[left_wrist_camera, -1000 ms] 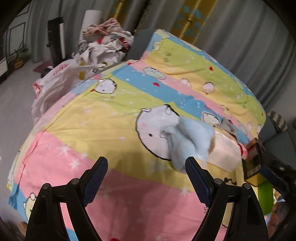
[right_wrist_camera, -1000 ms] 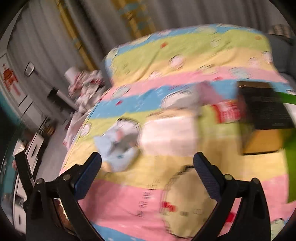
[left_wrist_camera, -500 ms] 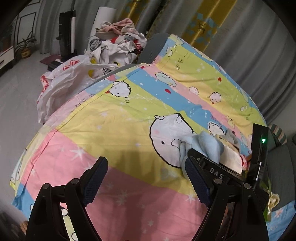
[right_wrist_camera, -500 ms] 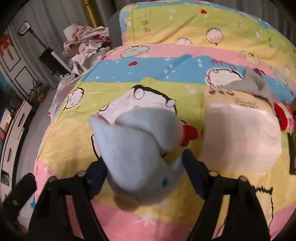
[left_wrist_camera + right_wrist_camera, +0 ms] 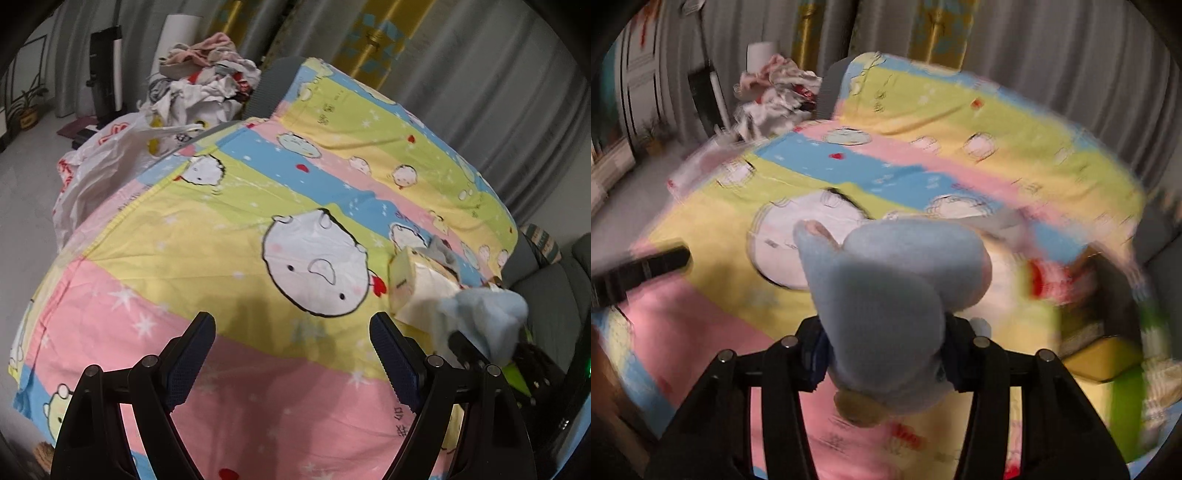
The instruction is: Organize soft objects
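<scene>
Sheet: stripes of pink, yellow, blue, green, w/ white cartoon faces, black outlines, small red hearts. Plush: pale blue, w/ tan spot. Curtains: grey, yellow bands. Pads: dark blue. Box: cream.

Bedroom interior — bed central, curtains behind.

Bed carries a cover striped pink, yellow, green and blue with cartoon animal prints; grey headboard at the far end. Grey pleated curtains span the back wall, with yellow patterned panels between them. Floor is pale grey — bare where seen. A heap of clothes sits beside the headboard, a white plastic bag below it. Potted plant at far left; grey sofa at right. Lighting dim, indoor.
</scene>
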`<state>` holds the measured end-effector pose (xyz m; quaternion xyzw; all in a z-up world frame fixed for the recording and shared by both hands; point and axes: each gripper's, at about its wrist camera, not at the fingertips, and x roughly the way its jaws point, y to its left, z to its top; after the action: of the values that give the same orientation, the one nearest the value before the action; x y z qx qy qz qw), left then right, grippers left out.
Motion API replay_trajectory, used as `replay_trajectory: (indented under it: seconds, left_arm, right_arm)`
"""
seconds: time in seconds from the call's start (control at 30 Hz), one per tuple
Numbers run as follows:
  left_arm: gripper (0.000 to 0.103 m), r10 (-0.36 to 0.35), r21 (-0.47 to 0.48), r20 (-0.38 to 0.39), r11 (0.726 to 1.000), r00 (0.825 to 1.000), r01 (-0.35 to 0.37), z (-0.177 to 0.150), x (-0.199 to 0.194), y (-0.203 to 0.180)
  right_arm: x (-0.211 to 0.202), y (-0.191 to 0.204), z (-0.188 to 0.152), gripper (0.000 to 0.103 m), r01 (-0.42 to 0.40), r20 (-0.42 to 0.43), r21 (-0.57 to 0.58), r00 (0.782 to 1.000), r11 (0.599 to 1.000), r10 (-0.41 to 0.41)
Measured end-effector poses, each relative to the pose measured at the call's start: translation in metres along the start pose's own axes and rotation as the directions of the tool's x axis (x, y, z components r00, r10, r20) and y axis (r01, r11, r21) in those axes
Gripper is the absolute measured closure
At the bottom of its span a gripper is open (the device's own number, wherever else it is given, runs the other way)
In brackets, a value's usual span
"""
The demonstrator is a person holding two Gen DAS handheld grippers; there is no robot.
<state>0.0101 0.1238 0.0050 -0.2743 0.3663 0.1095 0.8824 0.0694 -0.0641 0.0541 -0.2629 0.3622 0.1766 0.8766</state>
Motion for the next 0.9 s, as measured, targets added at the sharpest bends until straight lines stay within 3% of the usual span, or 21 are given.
replay_trajectory:
  seconds: [0.1, 0.17, 0.23, 0.3, 0.33, 0.43, 0.47, 0.6, 0.73, 0.83, 0.9]
  left_arm:
    - [0.017, -0.010, 0.026, -0.012, 1.000, 1.000, 0.010, -0.004, 0.003, -0.010]
    - [0.017, -0.019, 0.047, -0.025, 0.999, 1.000, 0.020, -0.008, 0.006, -0.017]
    - [0.017, -0.025, 0.064, -0.037, 0.998, 0.999, 0.027, -0.012, 0.009, -0.023]
    - [0.017, -0.023, 0.077, -0.044, 0.997, 0.999, 0.027, -0.014, 0.011, -0.027]
    - [0.017, -0.020, 0.086, -0.046, 0.996, 0.999, 0.024, -0.015, 0.012, -0.028]
    - [0.017, -0.020, 0.090, -0.052, 0.996, 0.998, 0.024, -0.016, 0.014, -0.030]
    - [0.017, -0.022, 0.087, -0.054, 0.996, 0.998, 0.027, -0.016, 0.014, -0.030]
    - [0.017, -0.039, 0.077, -0.058, 0.996, 0.998, 0.044, -0.017, 0.015, -0.030]
    - [0.017, -0.080, 0.080, -0.077, 0.993, 0.994, 0.086, -0.020, 0.016, -0.035]
    - [0.017, -0.132, 0.091, -0.120, 0.985, 0.984, 0.144, -0.025, 0.020, -0.044]
    - [0.017, -0.165, 0.112, -0.153, 0.977, 0.974, 0.183, -0.031, 0.024, -0.053]
  right_arm:
    - [0.000, 0.005, -0.020, 0.053, 0.128, 0.005, -0.138, 0.992, 0.982, -0.129]
    - [0.005, 0.011, -0.032, 0.053, 0.157, -0.007, -0.223, 0.987, 0.962, -0.162]
    - [0.010, 0.017, -0.040, 0.051, 0.127, -0.026, -0.275, 0.990, 0.953, -0.140]
    - [0.010, 0.020, -0.047, 0.050, 0.021, -0.056, -0.274, 0.998, 0.962, -0.038]
    - [0.009, 0.019, -0.048, 0.045, 0.000, -0.061, -0.270, 0.998, 0.963, -0.017]
    - [-0.004, 0.016, -0.048, 0.018, 0.000, -0.011, -0.264, 1.000, 0.965, -0.003]
    - [-0.009, 0.012, -0.047, 0.015, -0.011, 0.005, -0.250, 1.000, 0.968, 0.013]
    - [-0.030, -0.020, -0.036, 0.014, -0.108, 0.035, -0.127, 0.993, 0.986, 0.113]
    - [-0.042, -0.048, -0.034, 0.012, -0.208, 0.062, 0.027, 0.977, 0.978, 0.206]
    - [-0.040, -0.073, -0.039, 0.009, -0.263, 0.056, 0.219, 0.965, 0.940, 0.257]
    - [-0.028, -0.092, -0.044, 0.009, -0.296, 0.045, 0.364, 0.953, 0.883, 0.301]
